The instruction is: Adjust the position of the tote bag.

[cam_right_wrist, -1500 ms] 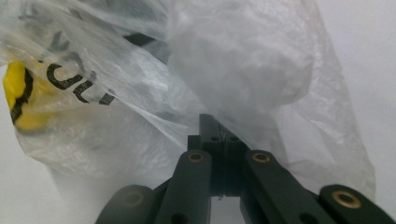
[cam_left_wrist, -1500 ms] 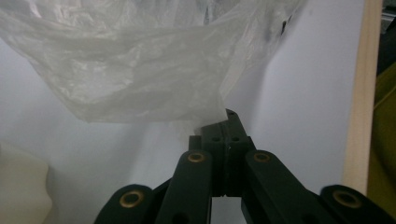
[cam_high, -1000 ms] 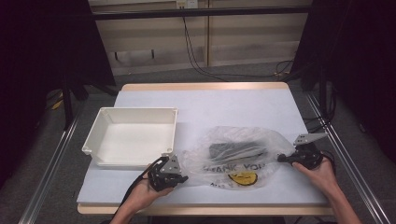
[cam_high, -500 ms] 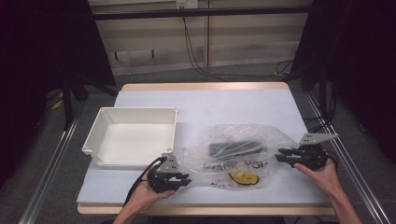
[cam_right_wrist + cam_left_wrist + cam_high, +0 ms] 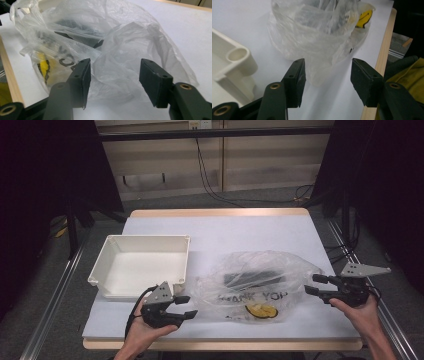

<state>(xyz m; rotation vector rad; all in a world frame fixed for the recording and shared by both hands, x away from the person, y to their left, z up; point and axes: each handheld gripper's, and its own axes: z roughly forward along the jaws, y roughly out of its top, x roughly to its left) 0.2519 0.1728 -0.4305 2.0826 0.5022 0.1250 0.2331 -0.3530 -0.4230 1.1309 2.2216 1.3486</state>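
Note:
A clear plastic bag (image 5: 255, 282) printed with black letters and a yellow smiley (image 5: 261, 310) lies on the white table, with dark items inside. My left gripper (image 5: 189, 306) hovers at the bag's left end. Its jaws have just been opening and stand apart, and in the left gripper view (image 5: 327, 75) the bag's (image 5: 319, 32) loose tip lies between them untouched. My right gripper (image 5: 312, 284) is at the bag's right end. Its jaws have also just been opening, and in the right gripper view (image 5: 115, 75) crumpled film (image 5: 120, 50) sits between them unpressed.
A white empty tray (image 5: 145, 238) sits at the table's left, its corner (image 5: 234, 57) close to my left gripper. The table's wooden front edge (image 5: 384, 50) runs just beside the bag. Bare tabletop (image 5: 225, 232) stretches behind the bag.
Both grippers went from shut on the bag's ends to open, letting the film go. Both hands have lifted and drawn slightly away from the bag.

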